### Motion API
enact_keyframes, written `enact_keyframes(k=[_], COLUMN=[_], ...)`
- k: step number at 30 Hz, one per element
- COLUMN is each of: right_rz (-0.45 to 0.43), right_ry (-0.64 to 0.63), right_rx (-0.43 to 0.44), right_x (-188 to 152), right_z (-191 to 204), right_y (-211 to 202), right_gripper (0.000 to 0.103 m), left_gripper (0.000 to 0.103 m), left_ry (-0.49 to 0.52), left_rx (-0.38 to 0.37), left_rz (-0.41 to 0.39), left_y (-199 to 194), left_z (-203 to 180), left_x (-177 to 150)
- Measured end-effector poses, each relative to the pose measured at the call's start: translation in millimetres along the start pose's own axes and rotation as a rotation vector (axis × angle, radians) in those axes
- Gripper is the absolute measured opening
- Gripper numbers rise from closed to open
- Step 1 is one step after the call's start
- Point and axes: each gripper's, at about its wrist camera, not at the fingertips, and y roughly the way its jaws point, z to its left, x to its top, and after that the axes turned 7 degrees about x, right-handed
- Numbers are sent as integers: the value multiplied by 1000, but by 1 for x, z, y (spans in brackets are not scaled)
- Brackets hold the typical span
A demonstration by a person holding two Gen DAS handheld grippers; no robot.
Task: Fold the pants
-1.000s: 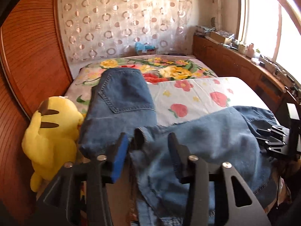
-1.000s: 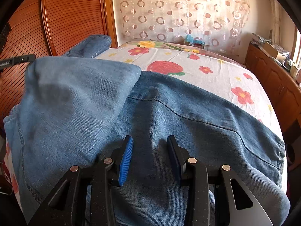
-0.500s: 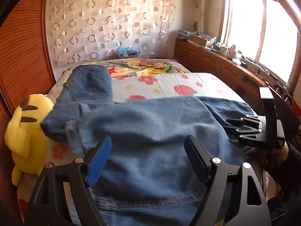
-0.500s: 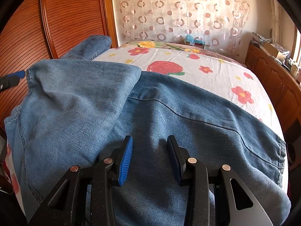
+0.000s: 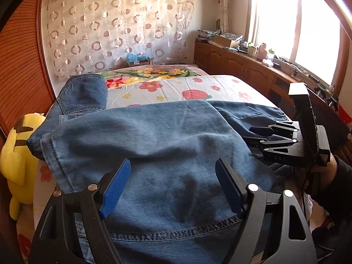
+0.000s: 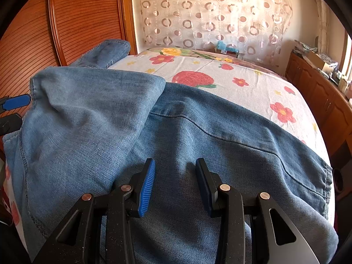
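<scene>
The blue jeans (image 5: 154, 145) lie on the flowered bed, one part folded over onto the rest; in the right wrist view the folded flap (image 6: 92, 110) rests on the lower layer (image 6: 220, 145). My left gripper (image 5: 172, 182) is wide open above the denim and holds nothing. My right gripper (image 6: 175, 180) hovers over the denim with its jaws apart, nothing between them; it also shows in the left wrist view (image 5: 286, 140) at the jeans' right side. The left gripper's blue tip (image 6: 16, 102) shows at the flap's left edge.
A second folded pair of jeans (image 5: 83, 94) lies at the far left of the bed (image 5: 198, 88). A yellow plush toy (image 5: 15, 154) sits by the wooden wall at left. A wooden cabinet (image 5: 242, 66) under the window runs along the right.
My left gripper opened, let go of the jeans edge, and drew back; the folded flap now lies on the rest. The right gripper has hardly moved.
</scene>
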Motion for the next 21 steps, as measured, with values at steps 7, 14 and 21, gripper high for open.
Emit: enact_keyframes(k=[7,14,21], right_rz=[-28,-95,-96], right_ry=[-19,71,146], right_rx=[-30,-54,-156], right_x=[0,-17,-64], right_z=[-3,-46,-91], right_y=[-20,-77,-122], right_gripper=[40,57,57], left_gripper=[80,80,80], left_ry=[14,10,14], left_rx=[-11,-45,-69], left_rz=[3,5,31], left_y=[0,1,8], left_z=[-12,-20,-30], left_x=[-6,-10,-18])
